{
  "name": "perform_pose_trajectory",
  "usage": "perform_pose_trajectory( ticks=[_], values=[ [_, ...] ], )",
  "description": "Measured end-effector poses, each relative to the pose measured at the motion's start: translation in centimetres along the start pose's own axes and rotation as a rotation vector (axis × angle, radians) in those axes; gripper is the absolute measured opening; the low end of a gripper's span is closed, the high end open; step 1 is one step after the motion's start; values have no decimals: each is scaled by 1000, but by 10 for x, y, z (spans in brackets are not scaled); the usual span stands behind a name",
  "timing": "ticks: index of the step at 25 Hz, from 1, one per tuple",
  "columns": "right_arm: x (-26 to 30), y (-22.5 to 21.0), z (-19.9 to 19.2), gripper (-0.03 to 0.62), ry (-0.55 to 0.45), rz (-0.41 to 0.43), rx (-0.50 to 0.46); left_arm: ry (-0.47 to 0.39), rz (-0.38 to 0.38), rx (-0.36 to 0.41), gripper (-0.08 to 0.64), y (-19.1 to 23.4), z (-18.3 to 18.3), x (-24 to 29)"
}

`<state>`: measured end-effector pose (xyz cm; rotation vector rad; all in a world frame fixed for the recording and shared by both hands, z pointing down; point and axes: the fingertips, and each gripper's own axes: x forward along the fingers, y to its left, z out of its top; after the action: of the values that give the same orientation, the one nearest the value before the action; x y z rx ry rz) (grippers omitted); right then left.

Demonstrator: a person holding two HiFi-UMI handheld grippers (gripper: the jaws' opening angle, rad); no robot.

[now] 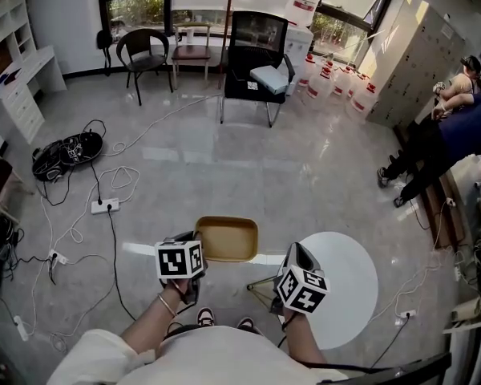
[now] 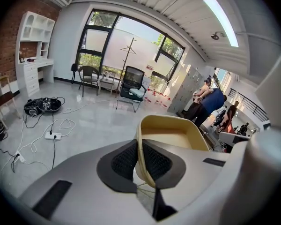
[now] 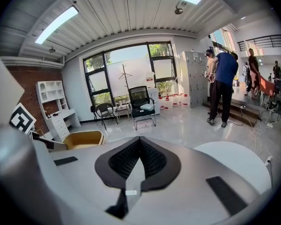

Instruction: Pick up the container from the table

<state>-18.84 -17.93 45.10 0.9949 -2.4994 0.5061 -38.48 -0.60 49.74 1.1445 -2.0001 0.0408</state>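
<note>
I am holding the container (image 1: pixel 227 239) clear of the tabletop (image 1: pixel 346 283) with my left gripper (image 1: pixel 194 245). Its fingers (image 2: pixel 122 161) are pinching the thin near rim, almost fully closed, with one pad inside the wall and one outside. To do this lift well, I judge that I should be squeezing firmly and holding the wrist level, because a grip on one edge lets the far end sag or twist. Bringing the other gripper to the opposite rim might steady it.

My right gripper (image 1: pixel 293 255) is hovering at lower centre-right of the head view, its fingers pressed together on nothing.

The container is a shallow tan tub with rounded corners and a smooth lip, and it is empty. It is hanging at lower centre of the head view, above the floor, just left of the round white tabletop.
</note>
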Motion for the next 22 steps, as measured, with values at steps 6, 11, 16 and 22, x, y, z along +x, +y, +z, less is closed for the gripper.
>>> perform_pose_trajectory(
  ticks=[6,11,16,22],
  values=[
    [2,-22,8,25,10,-10,-22,-9,14,-36,35,-14,0,-2],
    [7,-20,14,25,-2,32,-58,-20,16,-33,35,-27,1,0],
    [8,-18,15,25,-3,59,-77,-20,26,-39,35,-32,-8,2],
    [11,-27,21,25,9,78,-72,-18,38,-55,35,-39,-5,6]
  ],
)
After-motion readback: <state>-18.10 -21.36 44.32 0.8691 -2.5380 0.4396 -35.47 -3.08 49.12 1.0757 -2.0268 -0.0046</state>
